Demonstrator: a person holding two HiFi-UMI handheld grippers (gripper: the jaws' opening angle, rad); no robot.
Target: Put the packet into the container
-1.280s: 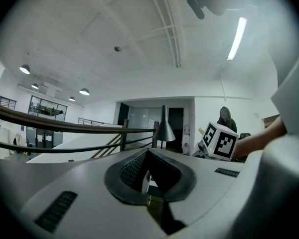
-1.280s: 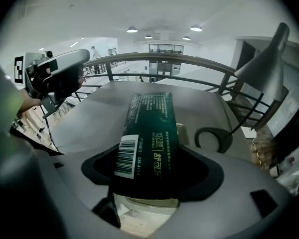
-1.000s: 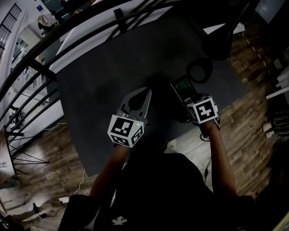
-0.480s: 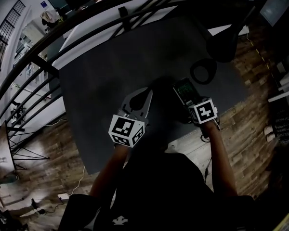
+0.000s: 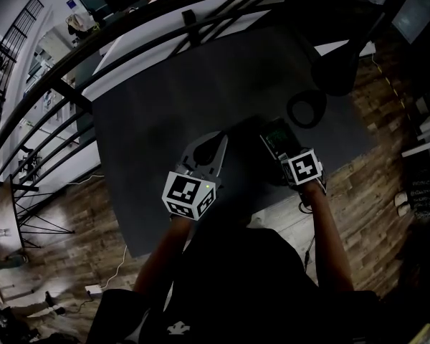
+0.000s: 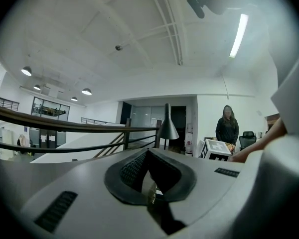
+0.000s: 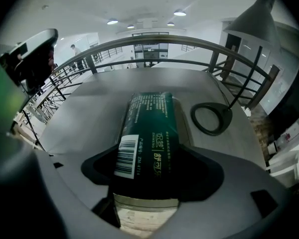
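A dark green packet (image 7: 148,133) with a white barcode label fills the gap between the jaws of my right gripper (image 7: 147,183), which is shut on its sides. A clear container's rim (image 7: 145,203) shows under the packet's near end and along its right side. In the head view the packet (image 5: 276,133) sits low over the dark table, just ahead of the right gripper (image 5: 283,153). My left gripper (image 5: 216,140) hovers to its left with jaws together and nothing in them. In the left gripper view the left gripper (image 6: 149,173) points level at the room.
A black ring-shaped lamp base (image 5: 306,108) rests on the dark table (image 5: 150,120) just beyond and right of the packet, its stem and shade (image 7: 256,19) rising above. A black railing (image 5: 93,70) curves behind the table. A person (image 6: 227,126) stands far off.
The right gripper has sunk a little toward the table with the packet still between its jaws. The left gripper has kept its place.
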